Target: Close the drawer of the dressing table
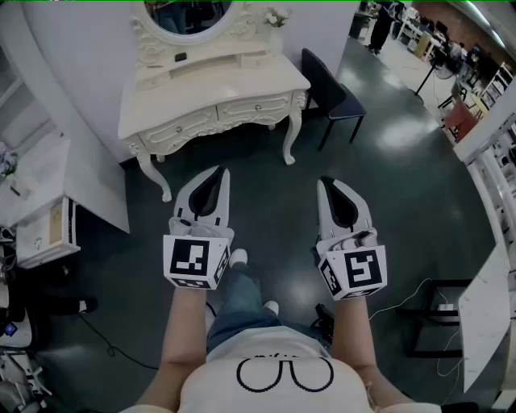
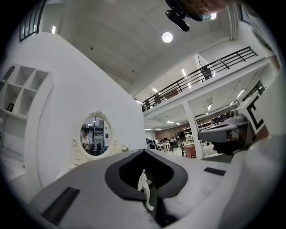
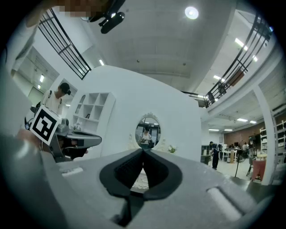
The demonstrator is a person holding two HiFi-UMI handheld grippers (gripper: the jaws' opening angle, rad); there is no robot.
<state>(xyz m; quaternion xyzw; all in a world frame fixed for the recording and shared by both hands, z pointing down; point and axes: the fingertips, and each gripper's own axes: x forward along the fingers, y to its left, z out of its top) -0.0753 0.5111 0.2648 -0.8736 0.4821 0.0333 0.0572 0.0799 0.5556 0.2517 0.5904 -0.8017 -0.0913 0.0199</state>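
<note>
Both claws are clenched on nothing: the left gripper [image 1: 218, 171] and the right gripper [image 1: 326, 182] are held out level side by side, their tips pinched together, with only bare dark floor under them. The dressing table [image 1: 242, 81] stands against the white wall well ahead of them, its oval mirror [image 1: 189, 16] above and a dark chair [image 1: 330, 93] just beside its right end. The left claw points roughly at the table's middle and the right claw at its right leg. From here I can't make out which of the front drawers [image 1: 255, 106] stands out, so I'd judge the job not yet begun and the step in hand to be the walk-up. To do it well, I'd step in square to the table, pick out the drawer that juts, and keep the claws shut so a blunt tip can press flat on the middle of the drawer face. Push straight in rather than at a corner, or the drawer may skew and jam.
</note>
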